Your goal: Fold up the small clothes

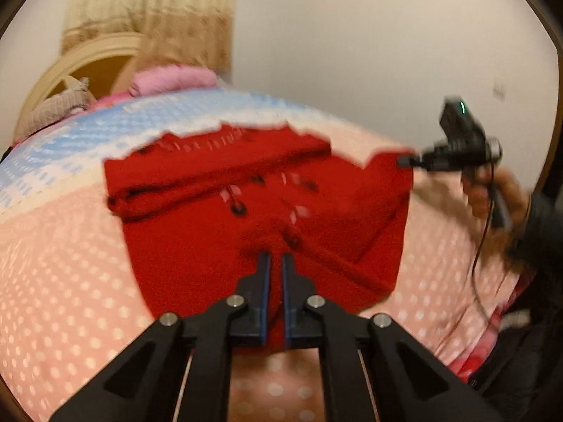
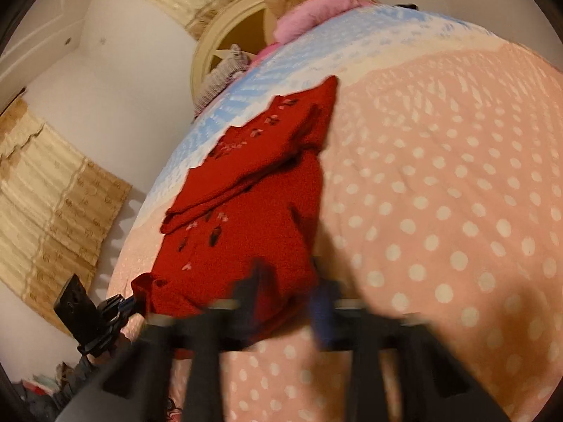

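Observation:
A small red knitted sweater with black and white marks lies on a pink dotted bedspread. One sleeve is folded across its far part. My left gripper is shut on the sweater's near edge. My right gripper is at the sweater's right corner, which looks lifted; its fingers seem closed on that corner. In the right wrist view the sweater runs away from me, my right gripper is blurred over its near edge, and the left gripper grips the left corner.
The bedspread turns blue and white at the far end. Pink folded cloth and a grey knitted item lie by the cream headboard. A beige curtain and a white wall stand behind.

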Tool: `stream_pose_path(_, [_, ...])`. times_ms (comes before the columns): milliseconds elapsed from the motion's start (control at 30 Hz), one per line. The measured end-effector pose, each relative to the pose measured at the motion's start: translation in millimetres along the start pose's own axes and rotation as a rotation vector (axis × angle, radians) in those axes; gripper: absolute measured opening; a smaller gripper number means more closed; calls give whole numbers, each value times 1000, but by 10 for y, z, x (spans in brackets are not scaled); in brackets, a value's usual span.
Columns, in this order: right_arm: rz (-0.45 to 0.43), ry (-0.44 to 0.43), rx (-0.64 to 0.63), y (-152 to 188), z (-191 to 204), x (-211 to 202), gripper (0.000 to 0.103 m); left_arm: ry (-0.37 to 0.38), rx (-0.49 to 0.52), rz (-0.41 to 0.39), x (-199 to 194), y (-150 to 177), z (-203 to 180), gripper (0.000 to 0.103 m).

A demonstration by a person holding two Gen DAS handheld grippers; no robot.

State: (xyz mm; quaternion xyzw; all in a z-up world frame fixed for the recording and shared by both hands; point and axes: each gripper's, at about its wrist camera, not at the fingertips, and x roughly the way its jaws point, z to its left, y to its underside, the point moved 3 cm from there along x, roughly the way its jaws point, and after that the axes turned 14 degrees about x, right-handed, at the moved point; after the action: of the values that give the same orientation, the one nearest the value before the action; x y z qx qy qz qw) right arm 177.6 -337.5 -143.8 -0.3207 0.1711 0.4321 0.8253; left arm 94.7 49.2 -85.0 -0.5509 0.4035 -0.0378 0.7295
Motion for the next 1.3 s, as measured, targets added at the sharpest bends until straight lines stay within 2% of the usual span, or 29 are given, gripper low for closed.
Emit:
stream_pose_path(300, [-97, -126, -46, -77, 420, -392, 8, 27, -226, -236, -493, -226, 441, 5])
stream_pose_path(467, [-132, -190, -19, -265, 608, -458, 8, -14, -277, -279, -430, -400, 671, 4])
stream_pose_path(700, [-182, -211, 3, -676, 808, -379, 8, -57, -355, -340, -397, -633, 1151, 4])
stream_pose_path(767, [-193, -208, -2, -821, 891, -319, 8, -84, -351, -343, -363, -747, 1292, 4])
stream_pose_path(1067, [-219, -186, -8, -1408, 1112, 21, 8, -118, -338, -318, -16, -1015, 1712, 4])
stream_pose_path(1300, [-205, -119, 5, -1767, 1052, 437, 8, -144, -405, -254, 383, -871, 2109, 4])
